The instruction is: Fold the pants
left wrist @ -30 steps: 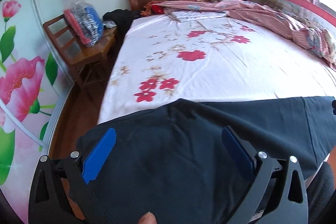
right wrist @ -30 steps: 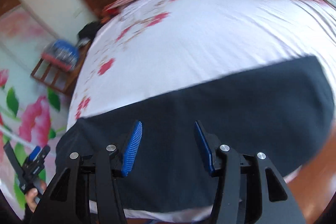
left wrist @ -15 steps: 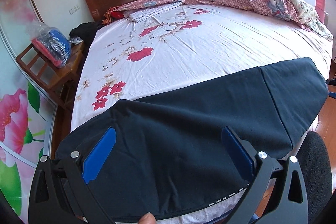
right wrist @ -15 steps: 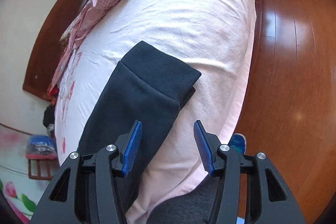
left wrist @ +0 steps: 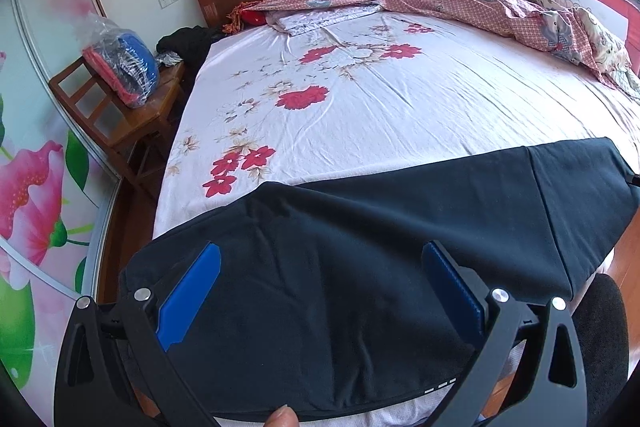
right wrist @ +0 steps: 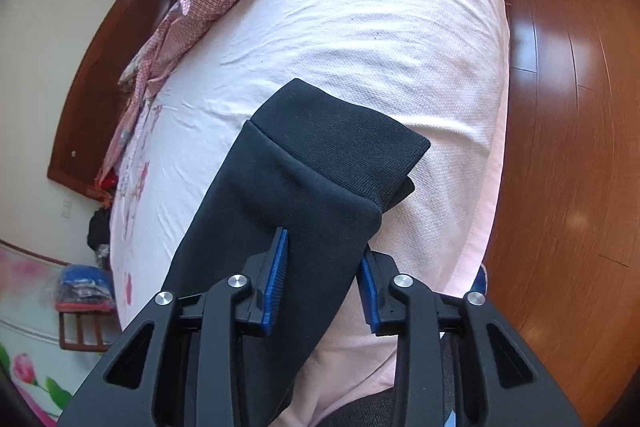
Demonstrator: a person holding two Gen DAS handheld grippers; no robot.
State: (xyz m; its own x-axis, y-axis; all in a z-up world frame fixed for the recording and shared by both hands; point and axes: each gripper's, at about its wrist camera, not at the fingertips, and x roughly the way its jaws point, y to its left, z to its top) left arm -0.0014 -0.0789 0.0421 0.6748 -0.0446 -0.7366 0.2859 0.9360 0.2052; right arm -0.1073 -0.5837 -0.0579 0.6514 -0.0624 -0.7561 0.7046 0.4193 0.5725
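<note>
The right gripper (right wrist: 320,267) has just been closing its jaws on the leg end of the dark navy cotton pants (right wrist: 304,195). The left gripper (left wrist: 320,291), jaws wide, hovers over the waist part. The pants lie across the white flowered bed sheet (left wrist: 360,99), their cuff at twelve o'clock from the right gripper. The next move likely calls for carrying the cuff toward the waist.

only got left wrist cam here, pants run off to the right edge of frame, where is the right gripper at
observer: the right gripper is at the leg end of the pants, just short of the ribbed cuff.
operator: has it got cloth
observer: its jaws have just been closing with the leg's edge between them. one finger lies on top and the other is tucked under. whether they pinch yet i cannot tell.
operator: one cuff or two
observer: two. a second cuff peeks out beneath the top one.
</note>
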